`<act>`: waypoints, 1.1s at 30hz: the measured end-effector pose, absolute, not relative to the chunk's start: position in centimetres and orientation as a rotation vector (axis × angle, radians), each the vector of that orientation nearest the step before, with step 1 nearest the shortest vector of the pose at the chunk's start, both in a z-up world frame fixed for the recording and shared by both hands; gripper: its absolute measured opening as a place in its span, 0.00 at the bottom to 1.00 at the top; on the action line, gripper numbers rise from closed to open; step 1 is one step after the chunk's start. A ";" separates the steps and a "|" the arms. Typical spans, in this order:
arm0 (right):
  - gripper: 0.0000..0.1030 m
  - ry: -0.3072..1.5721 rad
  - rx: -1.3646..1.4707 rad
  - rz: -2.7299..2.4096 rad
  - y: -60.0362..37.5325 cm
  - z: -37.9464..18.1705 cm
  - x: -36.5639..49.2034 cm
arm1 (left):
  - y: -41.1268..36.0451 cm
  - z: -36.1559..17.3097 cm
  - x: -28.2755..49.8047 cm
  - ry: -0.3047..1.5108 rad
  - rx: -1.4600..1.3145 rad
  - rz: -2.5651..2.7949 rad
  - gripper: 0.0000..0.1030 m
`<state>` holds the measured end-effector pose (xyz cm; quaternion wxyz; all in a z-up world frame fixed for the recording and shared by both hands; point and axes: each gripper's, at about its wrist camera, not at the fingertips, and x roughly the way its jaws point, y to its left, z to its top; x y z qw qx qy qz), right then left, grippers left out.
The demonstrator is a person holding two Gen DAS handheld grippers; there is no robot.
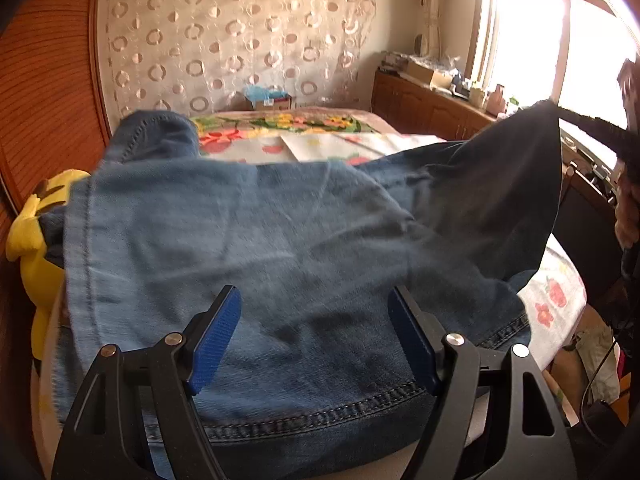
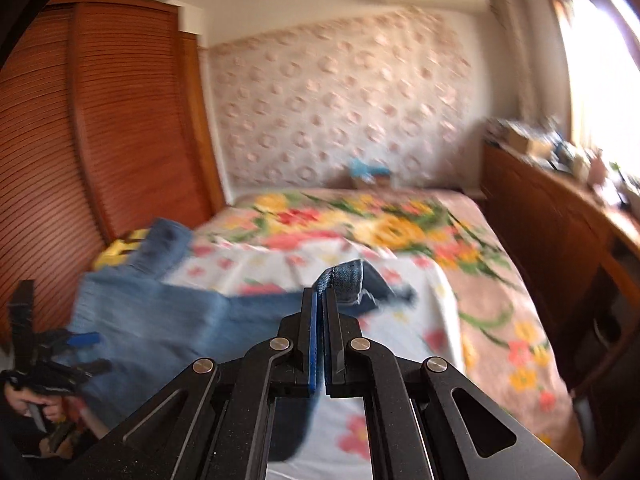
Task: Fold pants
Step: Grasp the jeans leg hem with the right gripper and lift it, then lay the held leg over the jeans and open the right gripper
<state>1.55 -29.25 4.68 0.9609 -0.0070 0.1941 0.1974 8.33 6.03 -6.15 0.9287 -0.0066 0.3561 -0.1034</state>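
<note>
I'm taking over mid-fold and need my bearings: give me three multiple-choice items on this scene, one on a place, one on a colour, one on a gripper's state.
1. Where do the jeans lie?
A. on the floral bedspread
B. on the wooden cabinet
C. on the floor

2. What colour is the plush toy beside the jeans?
A. red
B. yellow
C. green

3. How does the right gripper stand?
A. wide open over the bed
B. shut on nothing
C. shut on a denim edge

Answers:
1 A, denim spreads across the bedspread.
2 B, yellow toy at the jeans' left edge.
3 C, a denim hem sticks out past its closed fingertips.
</note>
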 end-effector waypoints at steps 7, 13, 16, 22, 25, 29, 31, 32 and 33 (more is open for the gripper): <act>0.02 0.284 -0.145 0.638 -19.5 9.7 -1.9 | 7.6 -4.2 7.0 0.676 -0.027 -0.194 0.74; 0.02 0.334 -0.243 0.759 -13.3 8.5 -2.9 | 8.9 -4.0 6.5 0.666 -0.038 -0.182 0.74; 0.02 0.396 -0.235 0.787 -12.4 7.2 -2.0 | 9.1 -4.3 6.5 0.671 -0.043 -0.176 0.74; 0.21 0.425 -0.215 0.775 -13.3 7.9 -0.4 | 9.4 -4.7 6.5 0.681 -0.056 -0.173 0.74; 0.25 0.422 -0.213 0.761 -14.0 8.2 -0.2 | 9.2 -4.7 6.6 0.681 -0.057 -0.176 0.74; 0.33 0.433 -0.204 0.736 -13.7 6.3 0.3 | 9.1 -4.3 6.3 0.663 -0.062 -0.182 0.74; 0.39 0.441 -0.208 0.715 -13.2 5.4 0.6 | 9.1 -3.9 6.0 0.651 -0.064 -0.187 0.74; 0.39 0.453 -0.207 0.706 -13.0 4.9 0.9 | 9.1 -3.7 5.9 0.644 -0.061 -0.187 0.74; 0.39 0.466 -0.205 0.700 -12.9 4.6 1.2 | 9.1 -3.6 5.8 0.641 -0.058 -0.186 0.74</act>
